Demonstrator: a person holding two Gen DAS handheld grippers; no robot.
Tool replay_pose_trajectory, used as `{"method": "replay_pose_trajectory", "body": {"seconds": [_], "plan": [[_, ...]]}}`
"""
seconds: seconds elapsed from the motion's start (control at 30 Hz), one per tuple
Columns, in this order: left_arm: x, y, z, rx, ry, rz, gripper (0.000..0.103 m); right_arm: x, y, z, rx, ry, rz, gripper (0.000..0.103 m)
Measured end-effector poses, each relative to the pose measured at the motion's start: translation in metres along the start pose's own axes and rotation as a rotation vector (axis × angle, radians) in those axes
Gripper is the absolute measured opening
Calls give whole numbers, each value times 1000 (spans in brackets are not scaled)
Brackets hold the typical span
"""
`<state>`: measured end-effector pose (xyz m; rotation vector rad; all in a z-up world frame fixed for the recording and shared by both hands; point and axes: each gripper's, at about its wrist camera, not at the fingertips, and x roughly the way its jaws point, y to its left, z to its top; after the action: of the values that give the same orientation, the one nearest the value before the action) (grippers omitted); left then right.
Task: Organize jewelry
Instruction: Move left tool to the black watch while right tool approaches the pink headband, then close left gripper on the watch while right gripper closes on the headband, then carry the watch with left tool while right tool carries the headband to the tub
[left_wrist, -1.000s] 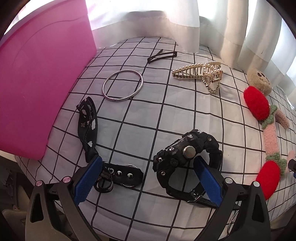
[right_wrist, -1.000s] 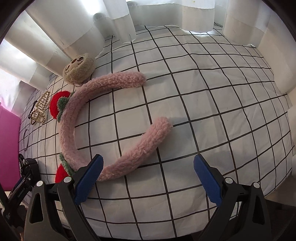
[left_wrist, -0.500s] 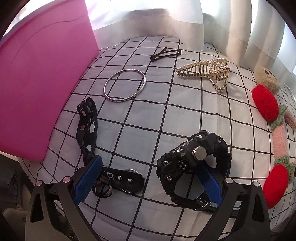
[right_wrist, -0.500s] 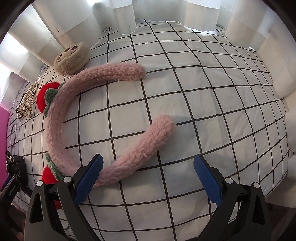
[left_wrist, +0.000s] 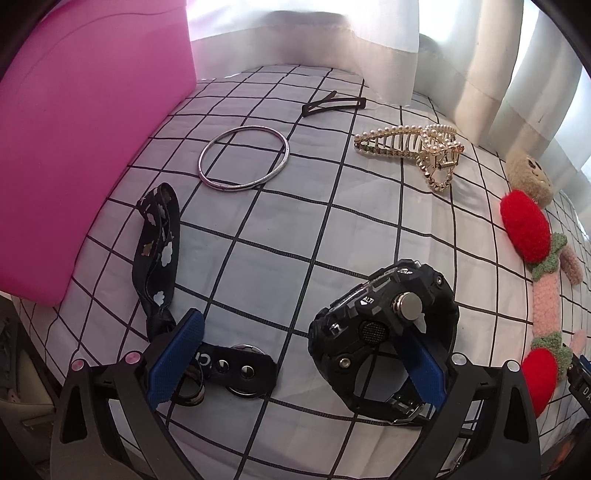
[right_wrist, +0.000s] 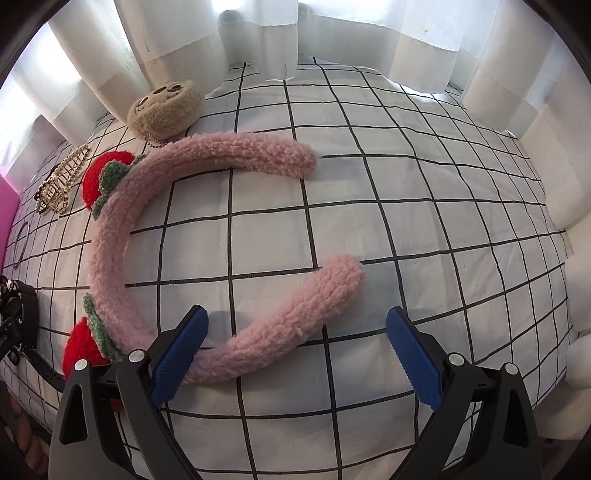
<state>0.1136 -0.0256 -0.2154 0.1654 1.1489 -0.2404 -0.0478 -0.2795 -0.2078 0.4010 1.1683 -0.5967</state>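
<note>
Straddling black watch (left_wrist: 384, 332), left gripper (left_wrist: 295, 354) wide apart (right gripper (right_wrist: 295, 350) too).

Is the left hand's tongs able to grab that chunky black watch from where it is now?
Probably yes. The left tongs are open, and the black watch lies right at their right finger, which seems to poke inside the strap loop. Nothing blocks it; the black strap lies clear to the left.

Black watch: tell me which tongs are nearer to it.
Left. The left tongs stand open right at the black watch, one finger against its body. The right tongs hover open over the pink headband, the watch off to their left.
</note>
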Motion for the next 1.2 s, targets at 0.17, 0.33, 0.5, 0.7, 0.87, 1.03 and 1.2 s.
{"method": "replay_pose_trajectory", "body": {"seconds": [0.17, 0.33, 0.5, 0.7, 0.87, 1.03, 1.2], "plan": [[-6, -5, 3, 14, 12, -11, 74, -6, 10, 2, -55, -20, 18, 49], [-10, -11, 1, 27, 10, -19, 50, -15, -2, 4, -27, -12, 51, 28], [-11, -11, 4, 35, 11, -36, 23, -22, -7, 5, -19, -21, 105, 15], [-19, -6, 6, 21, -8, -29, 23, -43, -7, 16, -54, -100, 127, 13], [-39, 0, 8, -8, -45, -38, 23, -61, -2, 25, -73, -149, 153, 12], [-70, 7, 11, -28, -99, -38, 23, -87, 7, 31, -108, -213, 181, 11], [-98, 10, 17, -42, -150, -37, 23, -112, 18, 41, -148, -270, 209, 11]]}}
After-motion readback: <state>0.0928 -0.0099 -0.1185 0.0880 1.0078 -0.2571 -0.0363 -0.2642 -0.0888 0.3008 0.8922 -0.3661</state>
